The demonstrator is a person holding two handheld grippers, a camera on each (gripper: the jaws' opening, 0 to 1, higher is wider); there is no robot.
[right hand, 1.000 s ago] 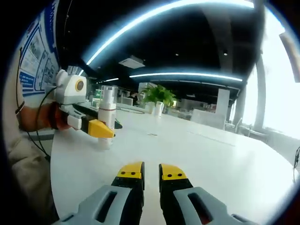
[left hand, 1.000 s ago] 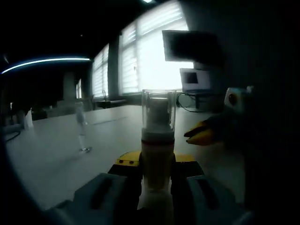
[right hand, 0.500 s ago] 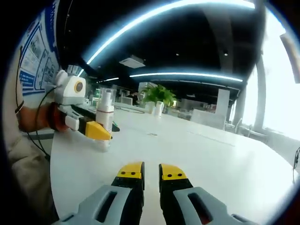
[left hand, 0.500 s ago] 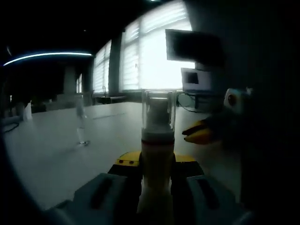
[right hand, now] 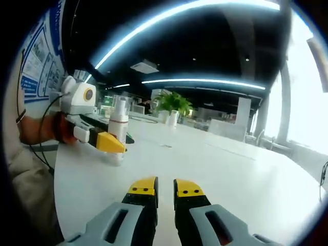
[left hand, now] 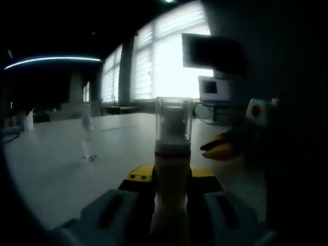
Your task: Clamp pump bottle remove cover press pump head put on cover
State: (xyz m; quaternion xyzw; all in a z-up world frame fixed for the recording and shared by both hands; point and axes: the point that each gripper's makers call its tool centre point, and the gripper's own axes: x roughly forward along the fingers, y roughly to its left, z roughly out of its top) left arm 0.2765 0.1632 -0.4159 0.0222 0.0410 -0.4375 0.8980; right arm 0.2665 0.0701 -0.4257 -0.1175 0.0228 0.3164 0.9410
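A white pump bottle [left hand: 172, 169] stands upright between the jaws of my left gripper [left hand: 171, 178], which is shut on its body. A clear cover [left hand: 173, 120] sits over the pump head. In the right gripper view, the same bottle [right hand: 118, 134] shows at the left with its clear cover [right hand: 120, 102] on top, held by the left gripper [right hand: 108, 142] just above the white table [right hand: 230, 174]. My right gripper [right hand: 164, 187] is shut and holds nothing. Its yellow tips [left hand: 218, 149] hang to the right of the bottle, apart from it.
A small clear object [left hand: 88, 141] stands on the table at the left. Monitors [left hand: 210, 51] sit against bright windows behind. A potted plant [right hand: 171, 105] stands far back on the table. A person's hand [right hand: 41, 128] and sleeve [right hand: 25, 174] are at the left.
The left gripper with the bottle has wavered slightly and come back to about where it was. The right gripper has stayed still and shut. Nothing was taken hold of or let go.
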